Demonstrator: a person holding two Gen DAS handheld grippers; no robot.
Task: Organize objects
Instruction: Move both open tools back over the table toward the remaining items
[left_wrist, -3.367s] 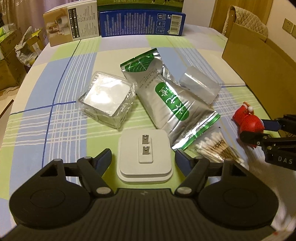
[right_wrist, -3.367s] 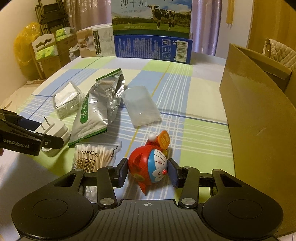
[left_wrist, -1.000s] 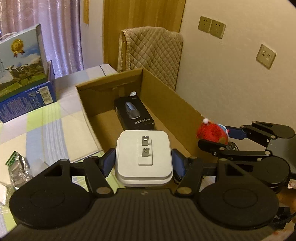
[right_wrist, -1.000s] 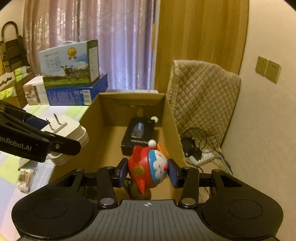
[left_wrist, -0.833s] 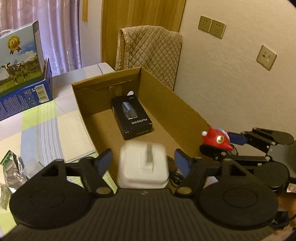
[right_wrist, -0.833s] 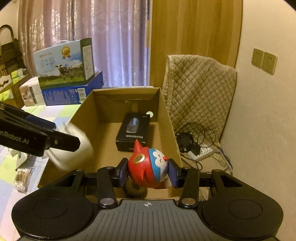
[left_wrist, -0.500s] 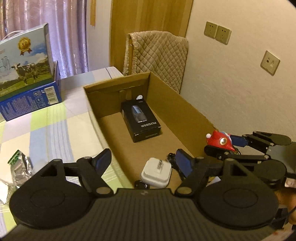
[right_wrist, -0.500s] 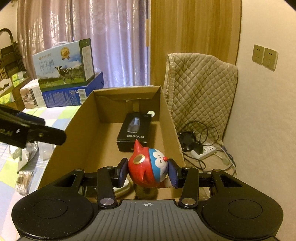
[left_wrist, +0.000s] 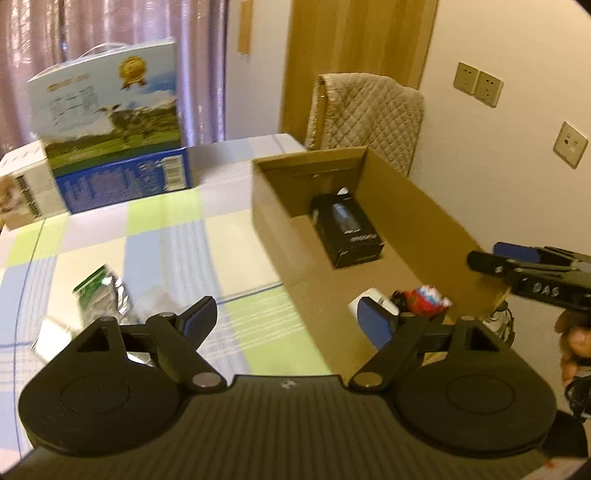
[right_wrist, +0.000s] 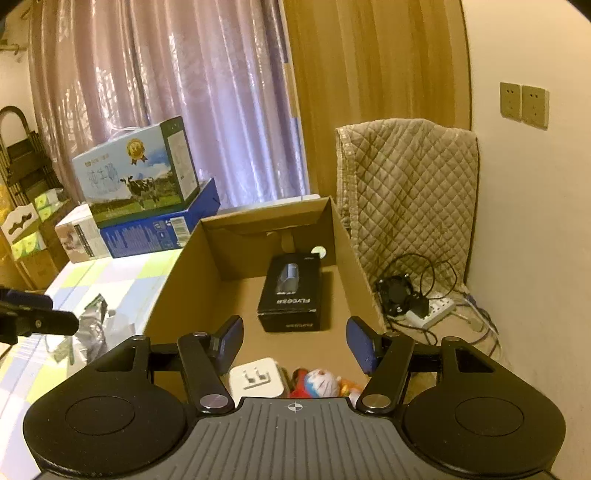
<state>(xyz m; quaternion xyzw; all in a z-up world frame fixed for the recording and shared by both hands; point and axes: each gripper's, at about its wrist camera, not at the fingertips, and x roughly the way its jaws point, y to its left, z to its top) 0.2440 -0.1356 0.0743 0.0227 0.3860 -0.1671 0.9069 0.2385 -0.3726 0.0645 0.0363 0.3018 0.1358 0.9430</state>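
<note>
1. At the far left of the left wrist view, a milk carton box (left_wrist: 110, 114) stands on a blue box at the back of the checked tablecloth (left_wrist: 166, 240); nearer, a silver and green foil pouch (left_wrist: 101, 295) lies on the cloth, blurred.
2. The left gripper (left_wrist: 284, 321) hangs over the table edge with its jaws wide apart and nothing between them.
3. Right of the cloth stands an open cardboard box (right_wrist: 177, 280). A black product box (right_wrist: 291, 295) lies flat on its floor toward the far end.
4. At the near end of the cardboard box, a white plug adapter (right_wrist: 256, 378) lies prongs up, and just beside it on the right lies the red and blue cat toy (right_wrist: 319, 382), on its side.
5. The right gripper (right_wrist: 295, 345) hovers above those two, jaws spread and empty.
6. Farther right, a quilted cover (right_wrist: 406, 192) drapes a chair, with a power strip (right_wrist: 432, 310) and cables on the floor below.
</note>
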